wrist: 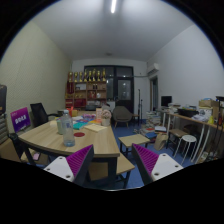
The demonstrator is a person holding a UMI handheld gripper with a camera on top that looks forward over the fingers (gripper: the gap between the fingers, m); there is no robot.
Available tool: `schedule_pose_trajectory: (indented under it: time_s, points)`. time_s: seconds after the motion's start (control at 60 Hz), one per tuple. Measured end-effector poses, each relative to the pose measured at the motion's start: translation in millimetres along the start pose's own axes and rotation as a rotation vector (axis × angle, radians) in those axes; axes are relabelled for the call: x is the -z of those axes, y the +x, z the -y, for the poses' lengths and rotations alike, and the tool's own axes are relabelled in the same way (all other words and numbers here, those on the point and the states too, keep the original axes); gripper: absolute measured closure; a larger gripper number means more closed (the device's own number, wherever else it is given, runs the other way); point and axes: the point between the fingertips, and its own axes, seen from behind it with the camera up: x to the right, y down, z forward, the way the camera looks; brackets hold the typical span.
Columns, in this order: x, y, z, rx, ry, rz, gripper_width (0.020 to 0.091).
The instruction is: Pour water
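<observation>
Two fingers (73,165) stand wide apart, holding nothing; gripper (110,168) well short of the wooden table (60,138). Water bottle (66,124) upright on that table. Likely light, smooth plastic; best gripped mid-body, firmly.

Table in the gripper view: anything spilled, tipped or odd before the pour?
Nothing stands out. The wooden table holds an upright bottle amid small clutter too small to identify; no spill shows. The hand-held gripper is open and empty, well short of the table, chairs set about it.
</observation>
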Motion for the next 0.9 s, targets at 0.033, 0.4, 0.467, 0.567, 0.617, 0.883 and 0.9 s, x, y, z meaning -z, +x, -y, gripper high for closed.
schedule_pose_trajectory:
  time_s: [0.033,0.4,0.467,0.567,0.617,0.883,0.9]
  points:
    - [-1.1,1.0,-0.1,0.003,-0.001,-0.004,0.0271]
    - [-40.0,-71.2,-0.4,-0.006,0.009,0.076,0.0271]
    - [-53.6,-119.6,-0.2,-0.020,0.013,0.123,0.0274]
    - [-82.5,-171.8,1.3,0.008,0.029,0.163,0.0269]
    - [-101.0,-191.9,2.6,0.021,0.042,0.165,0.0274]
    - [-209.1,-259.3,-10.1,0.090,0.035,0.119,0.0282]
    - [-215.7,-261.1,-11.4,0.096,0.033,0.114,0.0286]
